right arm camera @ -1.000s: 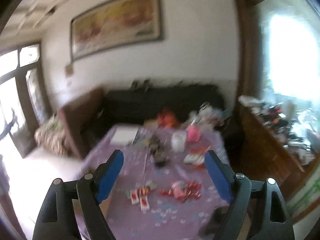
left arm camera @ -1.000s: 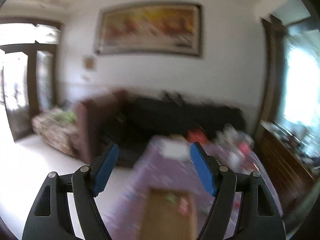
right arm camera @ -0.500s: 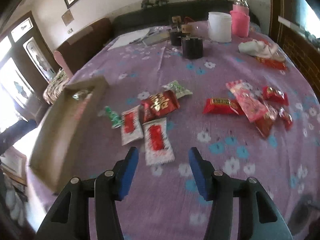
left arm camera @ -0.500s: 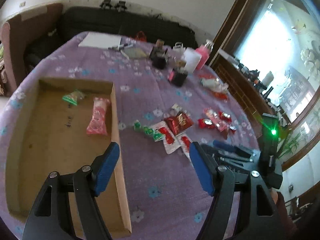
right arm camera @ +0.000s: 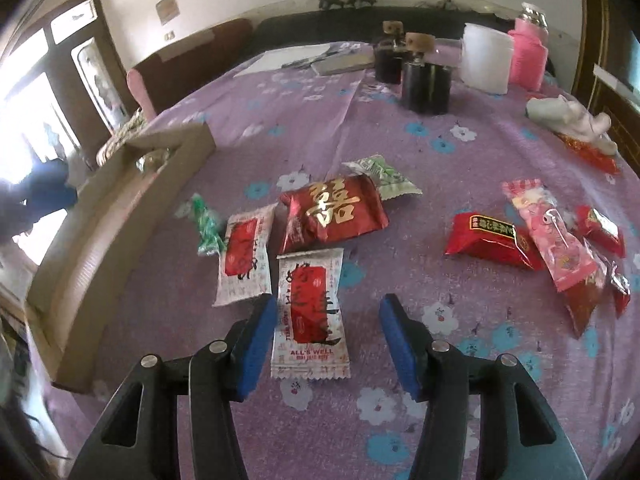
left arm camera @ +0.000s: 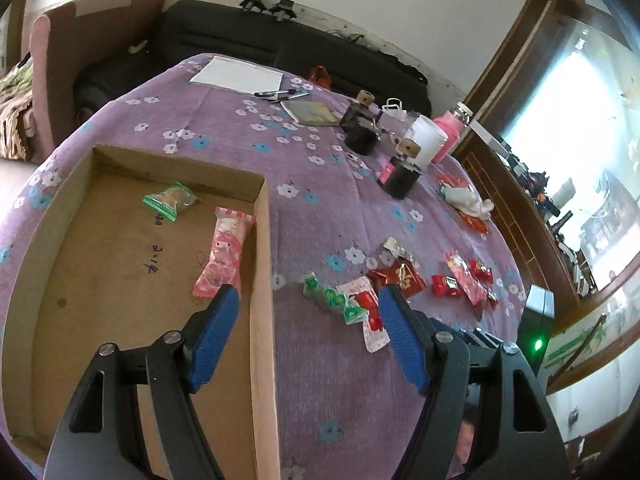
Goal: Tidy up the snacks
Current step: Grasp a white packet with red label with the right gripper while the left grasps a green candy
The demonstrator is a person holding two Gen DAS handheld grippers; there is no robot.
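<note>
Hovering over the table with the purple flowered cloth (right arm camera: 400, 152), the right hand-held gripper (right arm camera: 328, 336) has its blue fingers spread wide, and it holds nothing. Between the fingers, closer to the left one, lies a white snack packet with a red label (right arm camera: 310, 316); I cannot tell if the left finger touches it. A second white packet with a red label (right arm camera: 243, 258) lies at about 11 o'clock from it, just beside it. A dark red pouch with a gold character (right arm camera: 334, 210) lies at 12 o'clock, partly over a green and white packet (right arm camera: 386, 178). A small green twisted candy (right arm camera: 206, 220) lies at 10 o'clock, between the packets and the shallow brown cardboard box (right arm camera: 116, 216). At 2 o'clock, well apart, lie a red packet with a black label (right arm camera: 490, 238) and a long pink packet (right arm camera: 554, 232).

The left hand-held gripper (left arm camera: 306, 332) is also wide open and empty, above the right wall of the cardboard box (left arm camera: 262, 280). Inside the box lie a pink wrapped snack (left arm camera: 224, 252) and a green-edged clear packet (left arm camera: 172, 200). Two black jars with cork lids (left arm camera: 402, 172) stand at the far side of the table.
</note>
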